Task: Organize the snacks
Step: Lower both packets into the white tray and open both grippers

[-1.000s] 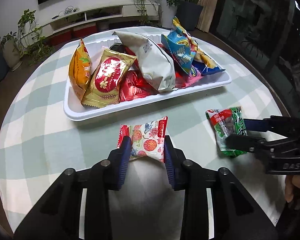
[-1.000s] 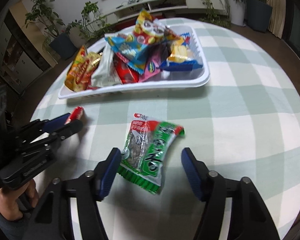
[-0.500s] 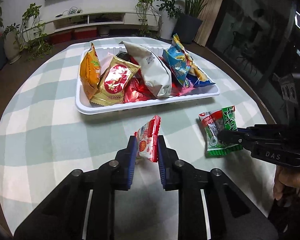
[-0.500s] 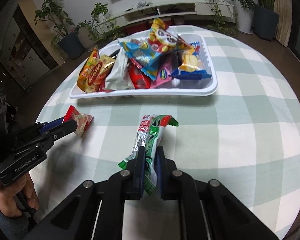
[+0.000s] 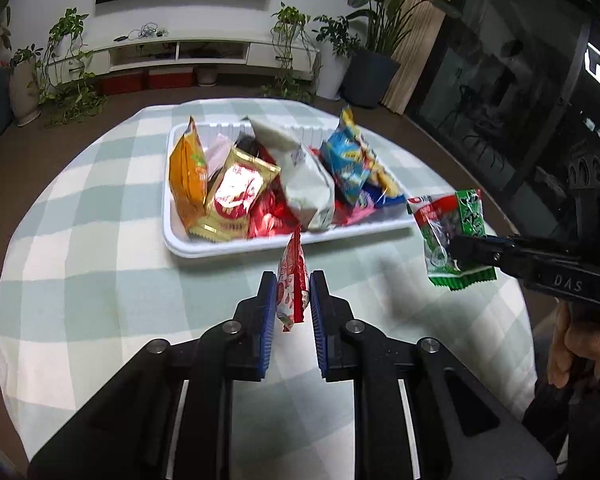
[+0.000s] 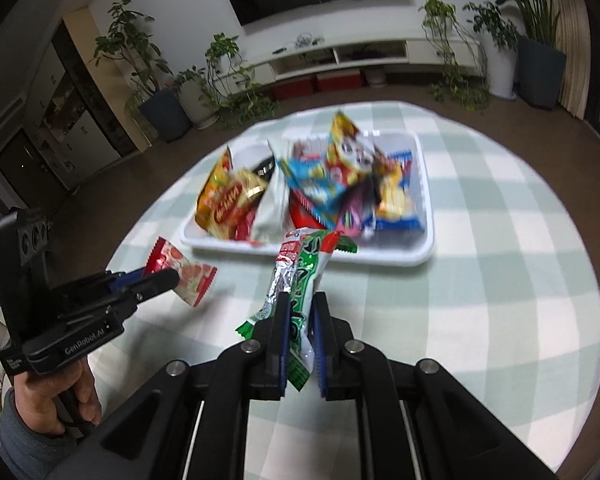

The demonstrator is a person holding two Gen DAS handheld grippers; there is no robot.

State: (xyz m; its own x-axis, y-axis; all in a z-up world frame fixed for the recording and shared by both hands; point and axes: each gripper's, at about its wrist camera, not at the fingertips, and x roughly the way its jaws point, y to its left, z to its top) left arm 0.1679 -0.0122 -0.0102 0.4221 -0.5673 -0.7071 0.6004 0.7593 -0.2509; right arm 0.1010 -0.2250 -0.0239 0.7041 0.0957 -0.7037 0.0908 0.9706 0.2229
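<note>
My left gripper (image 5: 293,280) is shut on a small red-and-white snack packet (image 5: 292,280), held on edge above the table, just in front of the white tray (image 5: 228,246). The packet also shows in the right wrist view (image 6: 184,272). My right gripper (image 6: 300,304) is shut on a green-and-red snack packet (image 6: 300,276), lifted off the table near the tray's front rim (image 6: 380,258). That packet shows in the left wrist view (image 5: 450,236), right of the tray. The tray holds several snack bags.
The round table has a green-and-white checked cloth (image 5: 100,280). Beyond it are potted plants (image 5: 368,68), a low white TV cabinet (image 5: 180,54) and a dark glass cabinet (image 5: 500,80) at the right.
Both grippers have lifted their packets off the table and moved them toward the tray. A second ago the right gripper was open around its packet.
</note>
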